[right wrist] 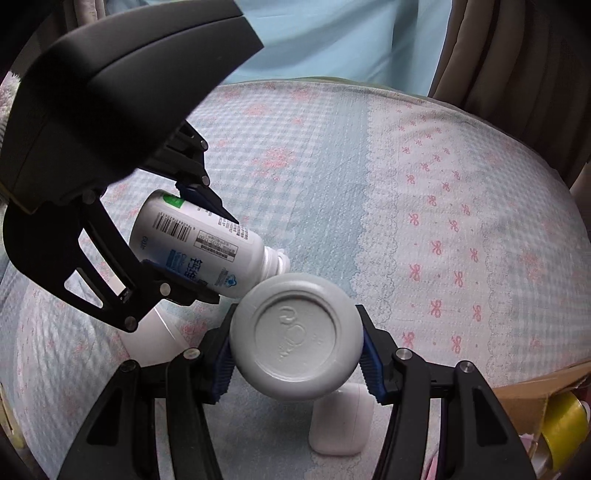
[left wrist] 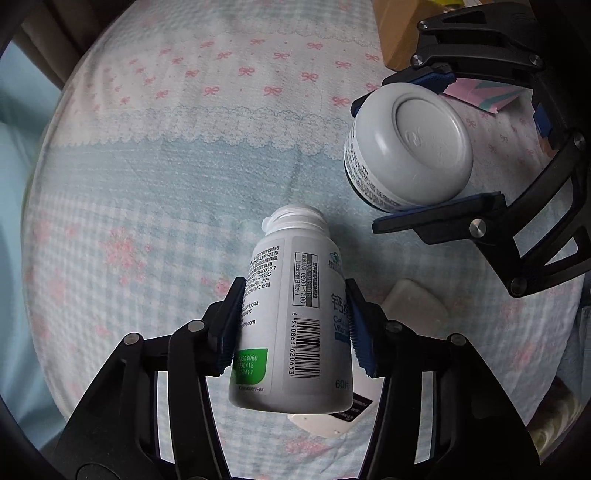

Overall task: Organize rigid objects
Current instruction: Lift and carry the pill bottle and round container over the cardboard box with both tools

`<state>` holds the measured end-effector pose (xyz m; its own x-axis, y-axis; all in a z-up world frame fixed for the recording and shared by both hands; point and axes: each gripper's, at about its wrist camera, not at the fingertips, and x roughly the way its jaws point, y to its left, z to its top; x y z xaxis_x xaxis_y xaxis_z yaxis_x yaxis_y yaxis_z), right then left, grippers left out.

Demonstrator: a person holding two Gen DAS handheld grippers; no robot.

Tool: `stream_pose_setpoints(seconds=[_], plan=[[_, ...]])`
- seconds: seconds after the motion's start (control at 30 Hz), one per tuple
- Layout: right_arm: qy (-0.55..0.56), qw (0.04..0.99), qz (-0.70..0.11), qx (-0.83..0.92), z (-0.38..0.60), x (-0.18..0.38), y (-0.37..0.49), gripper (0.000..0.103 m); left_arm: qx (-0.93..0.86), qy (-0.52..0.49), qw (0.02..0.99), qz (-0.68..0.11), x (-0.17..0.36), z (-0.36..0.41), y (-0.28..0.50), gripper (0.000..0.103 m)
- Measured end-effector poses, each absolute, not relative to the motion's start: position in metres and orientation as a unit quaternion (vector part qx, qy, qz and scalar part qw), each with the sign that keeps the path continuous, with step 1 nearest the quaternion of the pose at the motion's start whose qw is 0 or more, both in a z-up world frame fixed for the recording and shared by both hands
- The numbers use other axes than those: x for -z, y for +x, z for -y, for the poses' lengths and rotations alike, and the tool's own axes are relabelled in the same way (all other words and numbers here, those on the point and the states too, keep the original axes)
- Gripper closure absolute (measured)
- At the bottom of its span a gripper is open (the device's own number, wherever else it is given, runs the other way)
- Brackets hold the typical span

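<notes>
My left gripper [left wrist: 295,325] is shut on a white pill bottle [left wrist: 291,325] with a barcode label and an open threaded neck, held above the bed. It also shows in the right wrist view [right wrist: 199,243], lying tilted, its neck pointing at the lid. My right gripper [right wrist: 295,350] is shut on the grey-white bottle lid [right wrist: 295,339], its flat top facing the camera. In the left wrist view the lid [left wrist: 413,147] sits between the right gripper's blue pads at upper right, a short way from the bottle's neck.
The bed has a blue checked and pink bow sheet [left wrist: 184,155]. A white bar-shaped object [left wrist: 413,302] and a small white case [right wrist: 340,424] lie on it. A cardboard box [left wrist: 395,33] and a yellow tape roll [right wrist: 565,424] are at the bed's side.
</notes>
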<state>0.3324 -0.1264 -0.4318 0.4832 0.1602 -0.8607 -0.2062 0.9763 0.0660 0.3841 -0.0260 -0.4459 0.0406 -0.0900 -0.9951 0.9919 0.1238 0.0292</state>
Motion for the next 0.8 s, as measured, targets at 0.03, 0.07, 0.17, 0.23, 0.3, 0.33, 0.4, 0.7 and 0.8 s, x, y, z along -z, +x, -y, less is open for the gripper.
stream_pose_setpoints(seconds=[0.03, 0.07, 0.17, 0.23, 0.3, 0.33, 0.4, 0.7, 0.8], plan=[[-0.018, 0.861, -0.497, -0.104, 0.13, 0.428, 0.329, 0.05, 0.481, 0.451, 0.563, -0.498, 0.441, 0.022, 0.379, 0.055], [-0.012, 0.861, -0.497, -0.101, 0.133, 0.423, 0.324, 0.05, 0.481, 0.448, 0.565, -0.499, 0.436, 0.02, 0.374, 0.055], [-0.004, 0.863, -0.496, -0.092, 0.14, 0.407, 0.309, 0.05, 0.479, 0.435, 0.574, -0.502, 0.418, 0.013, 0.361, 0.056], [0.003, 0.864, -0.496, -0.087, 0.141, 0.396, 0.295, 0.05, 0.478, 0.427, 0.581, -0.501, 0.402, 0.01, 0.351, 0.056], [0.01, 0.865, -0.495, -0.081, 0.145, 0.385, 0.283, 0.05, 0.476, 0.417, 0.591, -0.5, 0.387, 0.01, 0.339, 0.056], [0.012, 0.865, -0.495, -0.078, 0.146, 0.378, 0.277, 0.05, 0.476, 0.41, 0.596, -0.5, 0.379, 0.011, 0.336, 0.056], [0.016, 0.867, -0.492, -0.071, 0.147, 0.364, 0.26, 0.05, 0.476, 0.399, 0.608, -0.495, 0.359, 0.011, 0.328, 0.056], [0.053, 0.87, -0.489, -0.019, 0.184, 0.28, 0.203, 0.05, 0.49, 0.365, 0.649, -0.453, 0.276, 0.041, 0.289, 0.055], [0.053, 0.874, -0.484, 0.0, 0.202, 0.257, 0.185, 0.05, 0.497, 0.358, 0.656, -0.441, 0.25, 0.059, 0.277, 0.055]])
